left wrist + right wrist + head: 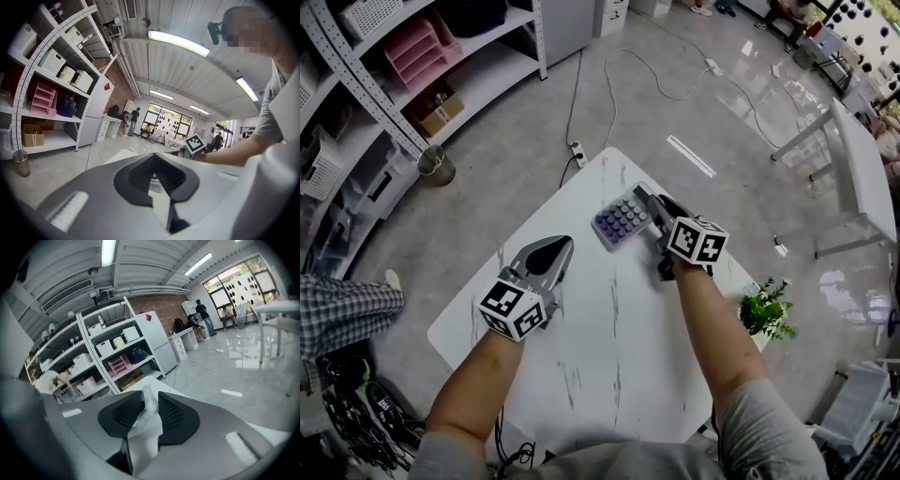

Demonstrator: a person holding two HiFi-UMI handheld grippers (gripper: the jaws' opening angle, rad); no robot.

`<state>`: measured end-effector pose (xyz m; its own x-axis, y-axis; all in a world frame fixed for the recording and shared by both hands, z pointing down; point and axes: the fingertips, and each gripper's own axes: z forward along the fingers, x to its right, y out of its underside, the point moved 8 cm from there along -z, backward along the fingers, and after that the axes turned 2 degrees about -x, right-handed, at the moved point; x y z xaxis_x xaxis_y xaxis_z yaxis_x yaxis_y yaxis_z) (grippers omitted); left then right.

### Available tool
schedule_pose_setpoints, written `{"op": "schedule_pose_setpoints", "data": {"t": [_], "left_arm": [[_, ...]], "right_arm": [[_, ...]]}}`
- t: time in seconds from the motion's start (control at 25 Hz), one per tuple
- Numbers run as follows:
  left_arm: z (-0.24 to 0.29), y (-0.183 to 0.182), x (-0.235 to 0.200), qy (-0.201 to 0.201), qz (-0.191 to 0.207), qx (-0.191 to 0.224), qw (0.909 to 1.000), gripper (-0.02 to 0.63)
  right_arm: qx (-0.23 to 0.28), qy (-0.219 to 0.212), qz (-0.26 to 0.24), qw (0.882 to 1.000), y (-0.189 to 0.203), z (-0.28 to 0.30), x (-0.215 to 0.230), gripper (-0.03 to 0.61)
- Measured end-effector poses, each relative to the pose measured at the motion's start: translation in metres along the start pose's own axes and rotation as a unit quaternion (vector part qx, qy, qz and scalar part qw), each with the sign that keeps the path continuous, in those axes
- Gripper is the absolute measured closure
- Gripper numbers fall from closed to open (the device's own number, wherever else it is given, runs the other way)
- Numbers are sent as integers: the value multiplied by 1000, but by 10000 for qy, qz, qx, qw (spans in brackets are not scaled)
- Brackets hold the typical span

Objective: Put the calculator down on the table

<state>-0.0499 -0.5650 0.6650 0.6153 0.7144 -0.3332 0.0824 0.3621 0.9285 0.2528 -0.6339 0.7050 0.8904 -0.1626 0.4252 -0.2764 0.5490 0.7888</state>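
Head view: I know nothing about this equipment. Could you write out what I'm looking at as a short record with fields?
Surface: white marbled table
Item: calculator with purple keys, toward the table's far corner; cannot tell if it is resting on the table yet
Right side: right hand-held gripper, closed on the calculator's edge
Left side: left hand-held gripper, tips together, nothing between them
Around: green plant by the table's right edge; shelves at upper left
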Motion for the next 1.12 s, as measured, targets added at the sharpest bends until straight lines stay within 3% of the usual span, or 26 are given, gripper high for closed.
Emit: {"op": "schedule_pose_setpoints", "data": {"t": [0.12,0.2,0.6,1.12], "left_arm": [[1,0,1,-3,-37,7,10000,552],[1,0,4,0,-30,11,10000,552],[-12,-17,25,37,30,115,9999,552],[-70,-78,67,-47,55,405,9992,552]], "right_arm": [[-221,549,-692,9959,6,-2,1,471],[-186,672,-729,9949,7,-6,5,455],[231,402,-417,9981,-21,-43,-8,434],[554,78,-512,9971,-66,-130,-68,434]]}}
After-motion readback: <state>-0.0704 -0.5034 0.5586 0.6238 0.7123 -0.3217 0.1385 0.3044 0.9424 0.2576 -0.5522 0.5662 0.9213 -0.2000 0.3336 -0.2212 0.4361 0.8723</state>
